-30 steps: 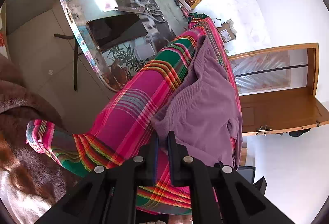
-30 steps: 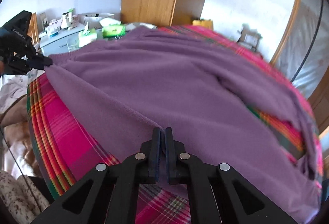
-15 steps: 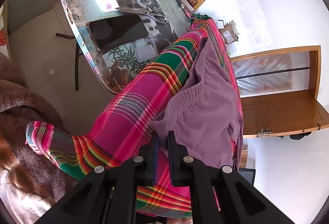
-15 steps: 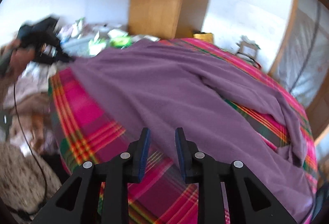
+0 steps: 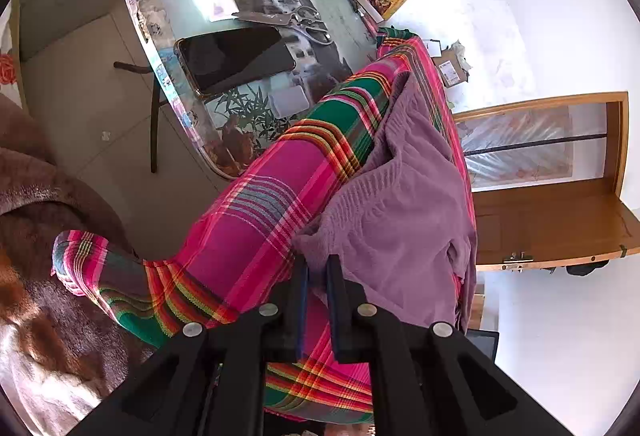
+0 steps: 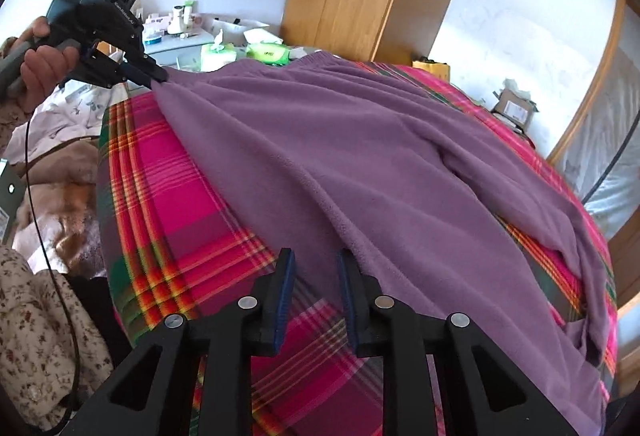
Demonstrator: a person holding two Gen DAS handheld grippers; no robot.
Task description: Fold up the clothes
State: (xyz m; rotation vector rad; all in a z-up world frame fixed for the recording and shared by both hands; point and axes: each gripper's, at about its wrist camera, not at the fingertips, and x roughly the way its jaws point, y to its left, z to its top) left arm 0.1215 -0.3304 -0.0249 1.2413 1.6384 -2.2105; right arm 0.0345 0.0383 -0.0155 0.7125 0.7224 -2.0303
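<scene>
No fold is made yet: the left gripper (image 5: 316, 264) pinches the purple garment's (image 6: 400, 164) far-left corner, while the right gripper (image 6: 314, 264), jaws closing, holds nothing.

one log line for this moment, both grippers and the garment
left gripper: shut on purple garment corner | right gripper: closing, empty, at garment edge | garment: spread on plaid cloth

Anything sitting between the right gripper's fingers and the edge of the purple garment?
Nothing but bare plaid cloth. In the right wrist view the closing right gripper holds nothing; the purple garment starts just beside its right finger.
</scene>
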